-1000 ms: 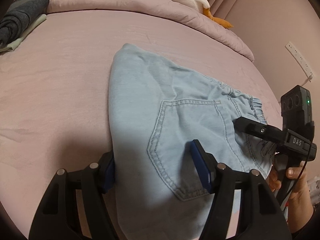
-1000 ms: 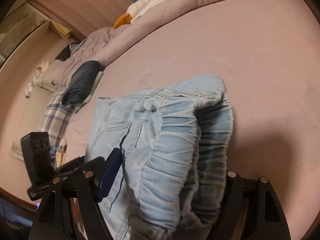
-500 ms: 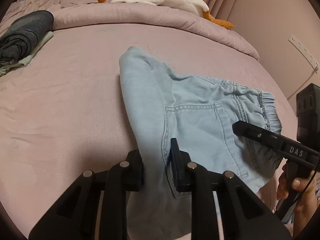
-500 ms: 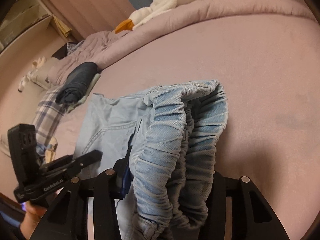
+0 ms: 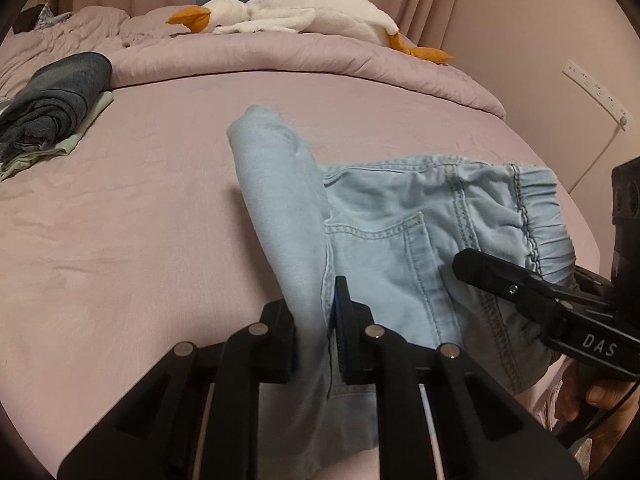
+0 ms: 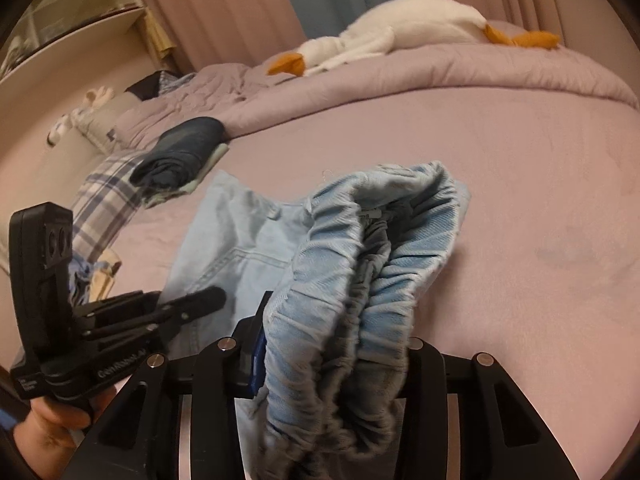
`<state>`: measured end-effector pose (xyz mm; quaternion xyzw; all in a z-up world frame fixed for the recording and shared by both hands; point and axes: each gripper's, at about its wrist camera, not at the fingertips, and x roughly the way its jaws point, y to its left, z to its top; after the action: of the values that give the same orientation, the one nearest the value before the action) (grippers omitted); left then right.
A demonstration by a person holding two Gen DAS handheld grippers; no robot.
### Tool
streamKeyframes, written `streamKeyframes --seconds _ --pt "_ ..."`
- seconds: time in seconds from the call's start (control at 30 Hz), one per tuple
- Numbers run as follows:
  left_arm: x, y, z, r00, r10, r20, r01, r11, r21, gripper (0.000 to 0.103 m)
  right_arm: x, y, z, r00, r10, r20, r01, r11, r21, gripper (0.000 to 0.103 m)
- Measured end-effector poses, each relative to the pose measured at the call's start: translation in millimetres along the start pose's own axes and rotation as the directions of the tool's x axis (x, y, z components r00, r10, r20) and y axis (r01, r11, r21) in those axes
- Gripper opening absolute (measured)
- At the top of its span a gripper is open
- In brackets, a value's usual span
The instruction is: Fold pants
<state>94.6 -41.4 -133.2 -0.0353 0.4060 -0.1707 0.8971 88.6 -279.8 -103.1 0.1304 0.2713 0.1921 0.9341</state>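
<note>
Dark folded clothes [image 5: 56, 100] lay by bed's [image 5: 120, 208] left edge. Our left gripper [image 5: 314, 332] had just closed, pinching folded side of pants [image 5: 404, 236], mid-bed. Our right gripper [image 6: 336, 344] had just closed, clamped on bunched waistband [image 6: 360, 248]. Stuffed goose [image 5: 296, 16] rested along far edge.

- The left gripper [image 5: 314, 334], at bottom centre, had just closed its jaws on a fold of the light blue pants [image 5: 400, 240].
- The right gripper [image 5: 500, 280] reached in from the right edge near the elastic waistband.
- A plush goose [image 5: 300, 18] lay across the top, with folded dark clothing [image 5: 56, 96] at upper left.
</note>
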Motion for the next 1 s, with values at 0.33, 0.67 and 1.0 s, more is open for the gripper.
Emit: streamKeyframes --seconds 0.33,0.67,1.0 --pt "-30.4 -1.0 -18.7 0.999 0.003 0.033 -0.003 1.000 -0.011 0.013 -19.1 30.0 -9.2 0.999 0.021 0.024 -0.019 0.998 -0.065 0.043" --pt "-64.1 9.7 -35.3 0.996 0.039 0.086 -0.035 0.998 -0.050 0.013 -28.9 59.3 -16.3 0.998 0.057 0.036 -0.051 0.989 -0.138 0.043" --pt "-85.6 22.2 -46.1 0.990 0.083 0.117 -0.071 0.992 -0.100 0.013 -27.9 84.5 -16.6 0.995 0.098 0.032 -0.090 0.975 -0.204 0.043"
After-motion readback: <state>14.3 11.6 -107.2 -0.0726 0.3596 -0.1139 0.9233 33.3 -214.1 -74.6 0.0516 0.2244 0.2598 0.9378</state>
